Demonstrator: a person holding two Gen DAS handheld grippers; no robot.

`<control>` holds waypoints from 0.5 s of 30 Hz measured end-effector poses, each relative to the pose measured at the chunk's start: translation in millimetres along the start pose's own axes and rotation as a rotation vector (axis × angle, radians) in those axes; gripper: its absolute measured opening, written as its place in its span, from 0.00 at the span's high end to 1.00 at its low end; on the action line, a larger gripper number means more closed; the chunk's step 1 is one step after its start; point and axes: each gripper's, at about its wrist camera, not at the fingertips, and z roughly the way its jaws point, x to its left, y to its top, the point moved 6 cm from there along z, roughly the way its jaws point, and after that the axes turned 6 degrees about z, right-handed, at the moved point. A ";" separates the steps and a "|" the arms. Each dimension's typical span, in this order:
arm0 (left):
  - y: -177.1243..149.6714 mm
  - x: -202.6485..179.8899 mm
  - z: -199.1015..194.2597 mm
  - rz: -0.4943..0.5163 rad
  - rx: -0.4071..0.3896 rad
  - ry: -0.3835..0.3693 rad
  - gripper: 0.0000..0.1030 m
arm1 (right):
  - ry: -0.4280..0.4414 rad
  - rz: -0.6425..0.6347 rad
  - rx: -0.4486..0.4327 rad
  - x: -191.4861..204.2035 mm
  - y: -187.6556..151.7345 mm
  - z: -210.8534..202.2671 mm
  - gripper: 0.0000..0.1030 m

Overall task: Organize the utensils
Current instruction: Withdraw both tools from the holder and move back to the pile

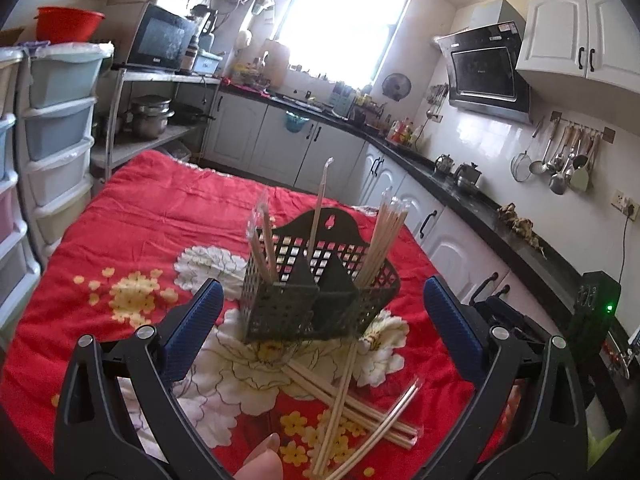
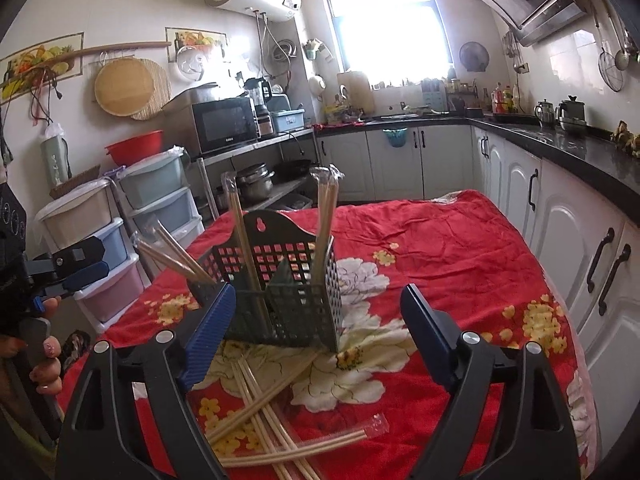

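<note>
A dark perforated utensil caddy (image 1: 316, 296) (image 2: 280, 300) with three compartments stands on the red floral cloth. Wrapped chopstick pairs stand upright in its compartments (image 1: 384, 236) (image 2: 326, 216). More wrapped chopsticks (image 1: 352, 412) (image 2: 264, 412) lie crossed in a loose pile on the cloth in front of it. My left gripper (image 1: 323, 300) is open and empty, its blue fingers either side of the caddy in view. My right gripper (image 2: 318, 308) is open and empty, also facing the caddy. The left gripper shows at the left edge of the right wrist view (image 2: 76, 268).
The table with the red cloth (image 2: 460, 264) stands in a kitchen. Plastic drawer towers (image 1: 60, 128) are at the left. White cabinets and a black counter (image 2: 560, 140) run along the right. A metal shelf with pots (image 1: 152, 120) stands behind.
</note>
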 end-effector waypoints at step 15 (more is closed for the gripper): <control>-32.3 10.0 14.8 -0.047 0.085 0.018 0.10 | -0.014 0.013 0.070 -9.2 -25.9 -3.7 0.20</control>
